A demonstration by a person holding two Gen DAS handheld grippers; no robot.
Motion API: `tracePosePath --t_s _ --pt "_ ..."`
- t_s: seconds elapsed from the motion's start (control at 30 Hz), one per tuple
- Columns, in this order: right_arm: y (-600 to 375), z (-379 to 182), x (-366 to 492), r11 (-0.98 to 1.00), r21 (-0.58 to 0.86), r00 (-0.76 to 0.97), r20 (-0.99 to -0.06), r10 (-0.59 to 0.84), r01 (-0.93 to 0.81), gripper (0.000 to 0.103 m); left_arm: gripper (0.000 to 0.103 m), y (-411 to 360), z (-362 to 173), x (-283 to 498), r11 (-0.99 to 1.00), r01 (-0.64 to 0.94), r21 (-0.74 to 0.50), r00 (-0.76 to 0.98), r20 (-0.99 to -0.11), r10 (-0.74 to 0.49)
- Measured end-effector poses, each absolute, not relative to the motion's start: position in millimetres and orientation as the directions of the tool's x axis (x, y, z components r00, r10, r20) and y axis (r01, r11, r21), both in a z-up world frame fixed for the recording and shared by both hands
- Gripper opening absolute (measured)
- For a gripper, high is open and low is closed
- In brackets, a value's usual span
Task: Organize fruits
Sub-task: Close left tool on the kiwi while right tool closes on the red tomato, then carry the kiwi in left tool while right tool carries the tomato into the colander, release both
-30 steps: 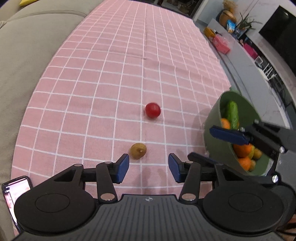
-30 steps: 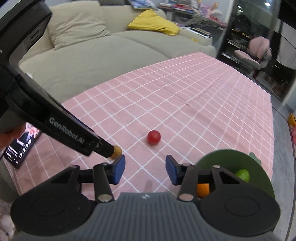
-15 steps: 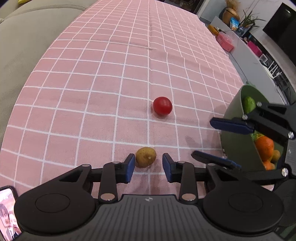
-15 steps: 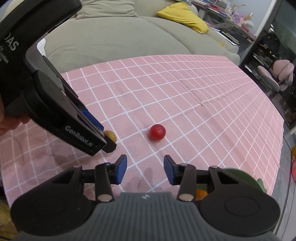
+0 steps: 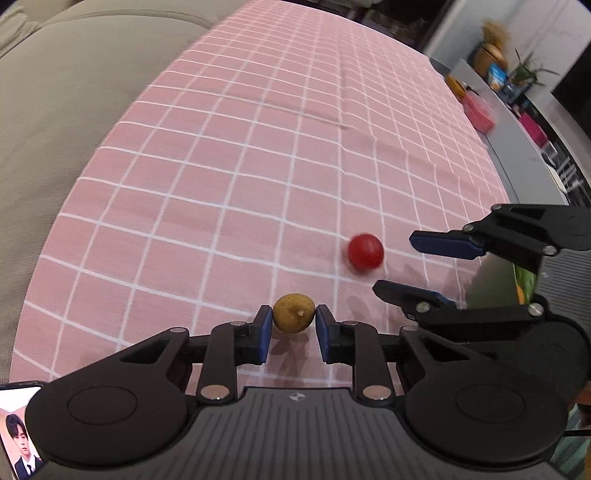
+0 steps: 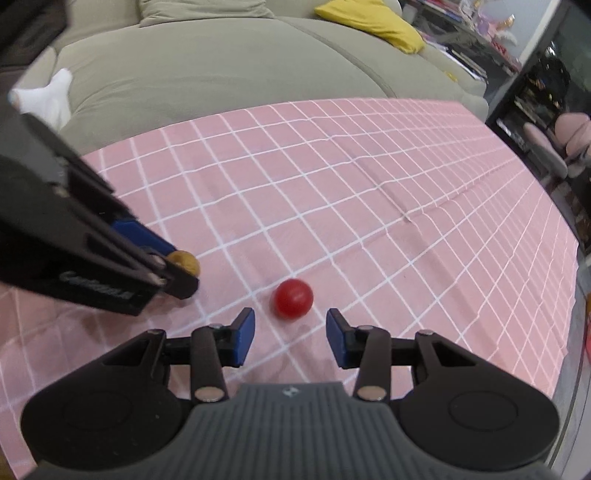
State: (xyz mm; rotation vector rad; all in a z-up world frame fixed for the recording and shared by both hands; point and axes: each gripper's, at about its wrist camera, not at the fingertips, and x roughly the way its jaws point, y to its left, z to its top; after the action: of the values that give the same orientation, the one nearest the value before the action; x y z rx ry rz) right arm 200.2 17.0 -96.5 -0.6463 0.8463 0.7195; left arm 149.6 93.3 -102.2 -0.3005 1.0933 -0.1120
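1. The left gripper has its blue pads closed against both sides of a small yellow-brown fruit, gripping it low over the pink checked cloth that covers the worktop. Its jaws have just been closing, with this fruit between them.
2. From the right wrist view, the left gripper enters from the left edge, and the same yellow-brown fruit peeks out at its tip.
3. The right gripper stands partly open with nothing held; its pads touch no fruit.
4. A red round fruit lies on the cloth just ahead of the gap between the right gripper's fingertips, apart from both pads.
5. In the left wrist view, the red round fruit sits beyond and to the right of the held fruit, with the right gripper reaching in from the right side near it.
6. A green bowl shows behind the right gripper at the right edge, mostly hidden; bits of green and orange show inside it.
7. A beige sofa runs along the far side of the worktop, with a yellow cushion on it.
8. A phone with a lit screen lies at the lower left corner of the left wrist view.
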Motion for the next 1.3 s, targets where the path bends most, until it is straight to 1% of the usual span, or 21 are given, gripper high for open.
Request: tracePosePath --t_s 0.27,0.3,0.37,0.57,0.63,0.77,1.03,1.3 --pt "29 -108 227 0.670 -0.135 0.412 -0.869 0.274 -0.730 0.039 0.028 96 -102 155 0.945 -0.074 -0.319 0.464 -0.850 -0.250" --pt "29 -110 228 0.676 -0.130 0.409 -0.871 0.272 -0.726 0.035 0.028 96 -102 155 0.944 -0.072 -0.321 0.466 -0.848 -0.253" --pt "30 -112 231 0.686 -0.123 0.403 -0.876 0.265 -0.717 0.032 0.028 96 -101 156 0.942 -0.072 -0.327 0.468 -0.845 -0.257" --pt "30 -117 237 0.712 -0.100 0.386 -0.887 0.252 -0.695 0.030 0.028 96 -104 156 0.939 -0.080 -0.334 0.460 -0.848 -0.262" --pt "31 -119 239 0.709 -0.097 0.378 -0.891 0.251 -0.699 0.024 0.028 96 -105 156 0.939 -0.086 -0.334 0.453 -0.852 -0.262" --pt "29 -117 238 0.723 -0.091 0.384 -0.888 0.252 -0.684 0.023 0.028 95 -102 154 0.938 -0.090 -0.336 0.456 -0.851 -0.261" --pt "12 -83 218 0.754 -0.061 0.423 -0.856 0.298 -0.654 0.023 0.028 89 -83 148 0.942 -0.074 -0.329 0.481 -0.839 -0.255" --pt "-35 -32 173 0.823 -0.004 0.504 -0.792 0.344 -0.569 0.023 0.028 71 -50 138 0.928 -0.006 -0.374 0.524 -0.791 -0.316"
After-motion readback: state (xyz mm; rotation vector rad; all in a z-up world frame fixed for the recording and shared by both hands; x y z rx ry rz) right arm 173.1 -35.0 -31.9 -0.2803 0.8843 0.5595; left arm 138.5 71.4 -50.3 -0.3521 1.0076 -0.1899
